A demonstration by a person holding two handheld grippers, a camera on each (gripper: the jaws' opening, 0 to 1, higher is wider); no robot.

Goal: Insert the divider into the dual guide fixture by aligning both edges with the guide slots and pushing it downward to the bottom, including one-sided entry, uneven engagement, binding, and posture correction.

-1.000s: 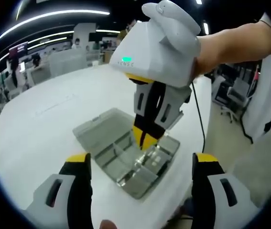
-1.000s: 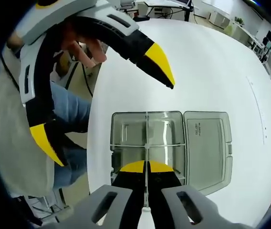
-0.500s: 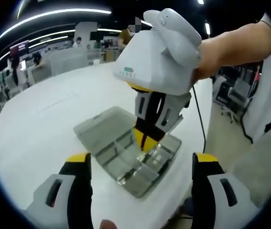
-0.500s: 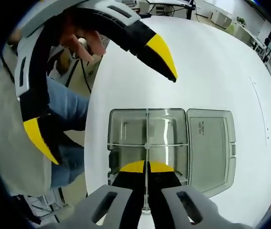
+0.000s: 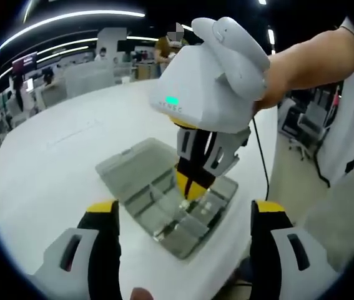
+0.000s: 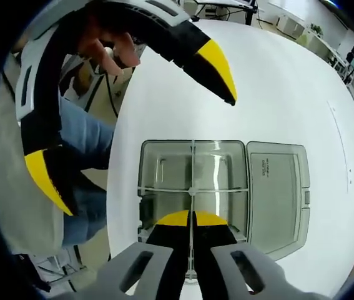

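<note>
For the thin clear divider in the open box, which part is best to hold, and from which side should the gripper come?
Grip the divider by its upper edge, coming from above. It stands upright as a thin sheet in the clear box, so only its two flat faces give purchase. The right gripper is shut on it this way.

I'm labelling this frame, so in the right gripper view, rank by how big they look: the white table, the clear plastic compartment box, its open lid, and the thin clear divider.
1. White table
2. Clear plastic compartment box
3. Open lid, somewhat smaller than the box
4. Thin clear divider, seen edge-on as a sliver, held in the right gripper
</note>
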